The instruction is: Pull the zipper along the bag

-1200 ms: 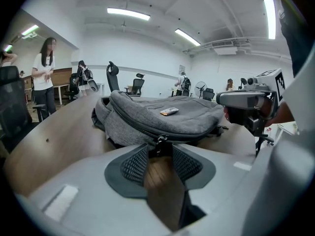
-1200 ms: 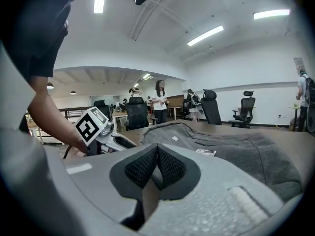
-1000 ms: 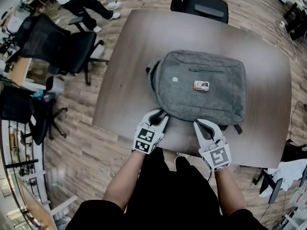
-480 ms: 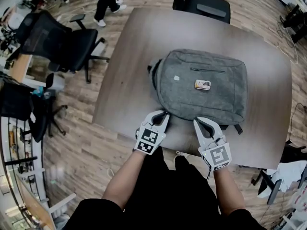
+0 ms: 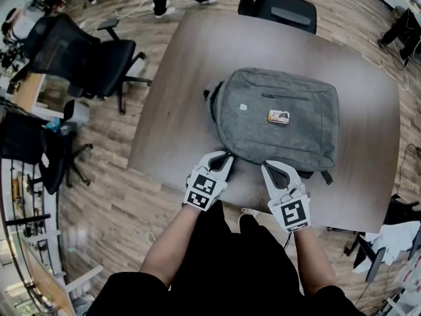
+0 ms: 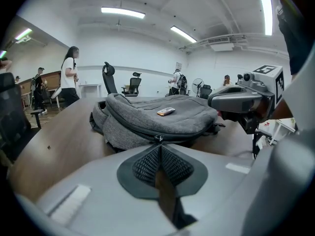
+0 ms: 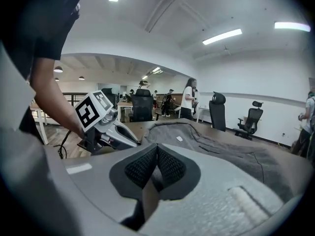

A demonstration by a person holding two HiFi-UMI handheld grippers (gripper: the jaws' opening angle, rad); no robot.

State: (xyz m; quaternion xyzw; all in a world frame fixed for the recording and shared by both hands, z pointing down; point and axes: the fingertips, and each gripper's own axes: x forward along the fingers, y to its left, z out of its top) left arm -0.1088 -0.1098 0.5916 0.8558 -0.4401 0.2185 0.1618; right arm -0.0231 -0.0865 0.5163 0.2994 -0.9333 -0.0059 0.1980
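On the brown table (image 5: 197, 64), in the head view, a grey backpack (image 5: 276, 120) is laid flat near the middle, with a small label (image 5: 277, 116) on its upper face and a short zipped pocket line just beyond it. The left gripper (image 5: 225, 155) is set at the near left corner of the bag, and the right gripper (image 5: 266, 166) at the near edge, just beside it. Wood floor (image 5: 112, 196) surrounds the table, and a black office chair (image 5: 85, 61) is seen to the left.

Along the left gripper view, the backpack is seen side-on, with a dark zipper track (image 6: 133, 128) curving round its side. The left jaws have just been closing; the pads are pressed together, with the zipper pull (image 6: 158, 138) caught at their tips. The right gripper is seen at the right, its tip near the bag. A person (image 6: 69, 77) is seen standing beyond the table, under long ceiling lights (image 6: 123, 12) in a white office.

Through the right gripper view, the right jaws are seen fully together, and nothing can be made out between the pads. The grey fabric lies just beyond them, and more chairs (image 7: 217, 109) are ranged against the far wall.
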